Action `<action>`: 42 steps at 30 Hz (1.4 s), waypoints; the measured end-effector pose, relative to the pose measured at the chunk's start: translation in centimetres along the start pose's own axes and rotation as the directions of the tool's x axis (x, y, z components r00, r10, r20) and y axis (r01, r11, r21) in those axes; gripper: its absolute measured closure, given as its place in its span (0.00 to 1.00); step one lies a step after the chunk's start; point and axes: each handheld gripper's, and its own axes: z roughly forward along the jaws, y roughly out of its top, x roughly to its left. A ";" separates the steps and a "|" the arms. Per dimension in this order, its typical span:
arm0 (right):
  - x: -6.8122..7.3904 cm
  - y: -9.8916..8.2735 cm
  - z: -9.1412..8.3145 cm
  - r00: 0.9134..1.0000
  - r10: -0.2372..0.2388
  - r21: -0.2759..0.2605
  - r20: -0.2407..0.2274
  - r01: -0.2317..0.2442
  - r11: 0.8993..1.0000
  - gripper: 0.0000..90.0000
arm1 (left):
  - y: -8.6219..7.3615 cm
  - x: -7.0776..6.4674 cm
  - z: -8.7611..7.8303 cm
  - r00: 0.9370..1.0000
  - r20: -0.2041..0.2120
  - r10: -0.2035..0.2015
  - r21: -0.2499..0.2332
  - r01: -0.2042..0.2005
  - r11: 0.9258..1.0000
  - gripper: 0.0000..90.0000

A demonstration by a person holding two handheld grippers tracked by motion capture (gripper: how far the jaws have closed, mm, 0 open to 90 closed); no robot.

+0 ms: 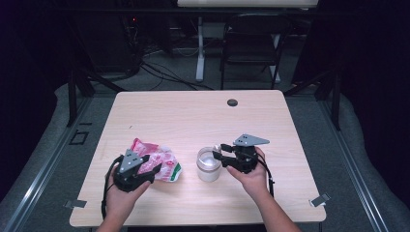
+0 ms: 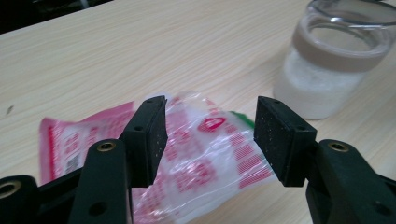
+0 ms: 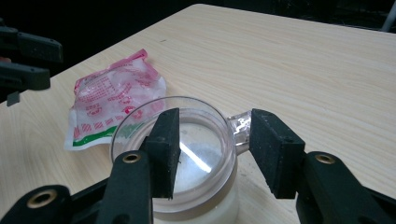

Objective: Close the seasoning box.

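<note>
At the near edge of the light wooden table point(image 1: 193, 116), the person's two forearms come in from below, each hand holding a black two-jaw gripper. The left gripper point(image 1: 153, 166) is at the near left part of the table, and its jaws stand wide apart with nothing pressed between them. In the left gripper view the crumpled, transparent plastic bag with red and pink print and a green corner point(image 2: 205, 154) lies flat on the table under and just behind the open jaws, and the pads do not touch it. In the high view this same bag point(image 1: 157, 162) lies just beyond the left gripper, a little left of the table's middle. The right gripper point(image 1: 217, 151) is at the near right part, and its jaws are also wide open and hold nothing. They stand on either side of the small handle of the clear glass jar with a brownish band and white powder inside point(image 3: 187, 158), but in the right gripper view a gap is visible between each pad and the glass. The jar stands upright near the bag, apart from it, between the two grippers. Farther away, near the far edge of the table, there is a small dark round cap point(image 1: 232, 102). Behind the table, on the grey floor, stands a dark folding chair point(image 1: 251, 43).
</note>
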 end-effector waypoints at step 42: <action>-8.1 -5.0 -2.0 0.930 0.212 0.034 0.299 -0.233 0.972 0.56 | -5.2 7.5 0.2 0.979 -0.103 -0.175 0.019 0.178 0.984 0.48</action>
